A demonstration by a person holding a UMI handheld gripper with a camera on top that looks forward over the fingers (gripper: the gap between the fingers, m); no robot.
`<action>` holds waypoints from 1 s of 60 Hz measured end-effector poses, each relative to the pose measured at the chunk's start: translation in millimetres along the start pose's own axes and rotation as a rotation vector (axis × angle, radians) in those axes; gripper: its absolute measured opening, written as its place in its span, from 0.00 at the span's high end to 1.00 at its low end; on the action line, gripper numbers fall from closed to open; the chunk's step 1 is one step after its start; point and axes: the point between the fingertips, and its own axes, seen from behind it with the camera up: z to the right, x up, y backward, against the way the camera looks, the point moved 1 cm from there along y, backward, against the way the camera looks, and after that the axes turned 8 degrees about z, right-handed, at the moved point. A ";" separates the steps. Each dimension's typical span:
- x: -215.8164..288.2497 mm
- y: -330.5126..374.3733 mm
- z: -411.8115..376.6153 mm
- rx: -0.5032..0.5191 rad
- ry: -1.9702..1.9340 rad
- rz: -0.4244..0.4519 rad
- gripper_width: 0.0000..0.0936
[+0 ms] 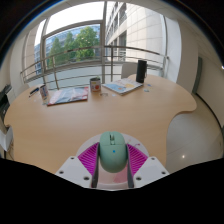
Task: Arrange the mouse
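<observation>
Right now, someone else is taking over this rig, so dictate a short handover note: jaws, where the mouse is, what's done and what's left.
Gripper: jaws closed on the mouse, a pale green one, pressed by the pads on both sides and carried above the wooden table.
Surroundings: far across the table lie a magazine, a mug, papers and a dark speaker, near the window.
Done: mouse picked up.
Left: set it down in its place on the table, then open the jaws and back off.
</observation>
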 end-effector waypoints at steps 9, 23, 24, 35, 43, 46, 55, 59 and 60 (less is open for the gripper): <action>-52.5 -18.9 10.6 0.030 0.000 -0.106 0.47; -30.3 15.5 13.7 0.059 0.029 -0.061 0.10; -26.3 20.6 13.2 0.060 0.033 -0.052 0.09; 5.7 108.3 6.6 0.038 0.066 0.032 0.09; 2.6 177.8 -4.2 0.021 0.059 0.063 0.09; 0.1 200.1 -5.6 0.015 0.061 0.074 0.09; -20.7 263.8 -10.0 0.000 0.072 0.079 0.09; -26.8 282.2 -10.9 -0.001 0.076 0.082 0.10; -27.8 286.3 -11.2 -0.001 0.076 0.084 0.10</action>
